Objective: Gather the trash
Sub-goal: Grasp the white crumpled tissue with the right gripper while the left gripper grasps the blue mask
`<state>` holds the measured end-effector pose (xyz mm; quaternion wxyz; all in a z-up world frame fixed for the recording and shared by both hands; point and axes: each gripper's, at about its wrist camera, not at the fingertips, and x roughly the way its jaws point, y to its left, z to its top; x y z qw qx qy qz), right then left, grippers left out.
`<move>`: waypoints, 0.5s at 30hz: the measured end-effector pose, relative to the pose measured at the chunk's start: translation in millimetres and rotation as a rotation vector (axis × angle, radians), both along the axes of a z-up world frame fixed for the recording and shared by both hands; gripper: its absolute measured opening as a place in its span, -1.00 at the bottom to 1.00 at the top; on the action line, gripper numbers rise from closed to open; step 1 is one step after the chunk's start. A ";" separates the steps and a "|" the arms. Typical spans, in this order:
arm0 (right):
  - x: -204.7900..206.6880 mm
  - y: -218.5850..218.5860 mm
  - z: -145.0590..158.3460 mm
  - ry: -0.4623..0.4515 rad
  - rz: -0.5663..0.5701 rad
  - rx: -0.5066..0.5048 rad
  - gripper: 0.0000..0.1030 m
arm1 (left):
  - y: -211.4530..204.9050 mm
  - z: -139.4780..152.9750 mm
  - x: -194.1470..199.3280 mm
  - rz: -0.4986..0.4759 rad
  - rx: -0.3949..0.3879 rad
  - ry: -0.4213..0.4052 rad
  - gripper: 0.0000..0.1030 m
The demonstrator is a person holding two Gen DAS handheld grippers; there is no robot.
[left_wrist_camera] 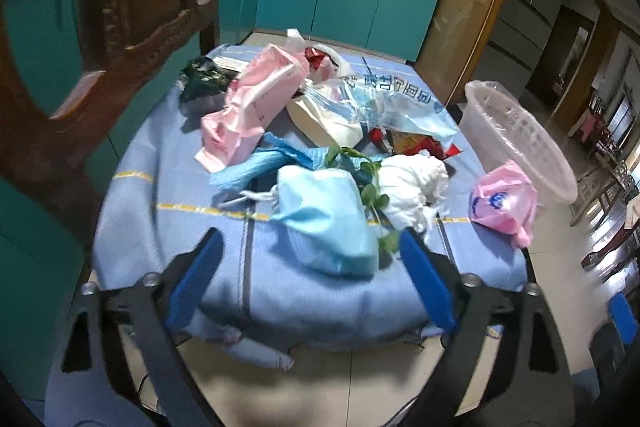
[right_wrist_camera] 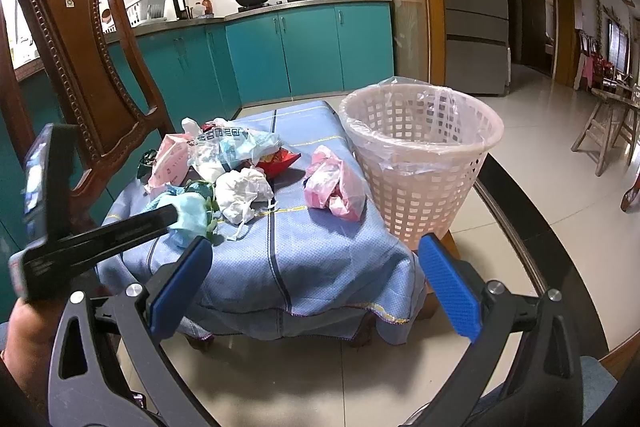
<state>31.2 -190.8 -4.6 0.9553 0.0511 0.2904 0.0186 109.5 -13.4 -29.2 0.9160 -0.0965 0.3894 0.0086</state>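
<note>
The left gripper (left_wrist_camera: pixel 310 247) stands wide apart with nothing clamped, its blue pads either side of the near end of a light blue bag (left_wrist_camera: pixel 328 219) that lies on the blue cloth (left_wrist_camera: pixel 168 195) just ahead. The right gripper (right_wrist_camera: pixel 316 255) is also spread and empty, held back from the cloth's edge. A lined white basket (right_wrist_camera: pixel 424 163) stands ahead to its right, a pink bag (right_wrist_camera: pixel 334 187) just left of the basket.

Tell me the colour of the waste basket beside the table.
Pale pink basket, lined with clear plastic; clearest in the right wrist view.
</note>
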 end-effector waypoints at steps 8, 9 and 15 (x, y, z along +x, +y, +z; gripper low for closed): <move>10.4 2.6 0.6 0.005 0.054 0.039 0.95 | -0.1 -9.7 22.5 -0.038 -0.043 0.018 -0.80; 13.3 5.5 1.3 0.002 0.075 0.036 0.95 | 2.8 -3.2 18.0 -0.036 -0.048 -0.001 -0.84; 49.8 32.2 6.1 0.006 0.182 -0.027 0.84 | 11.0 57.1 -21.2 -0.072 0.143 -0.190 -0.90</move>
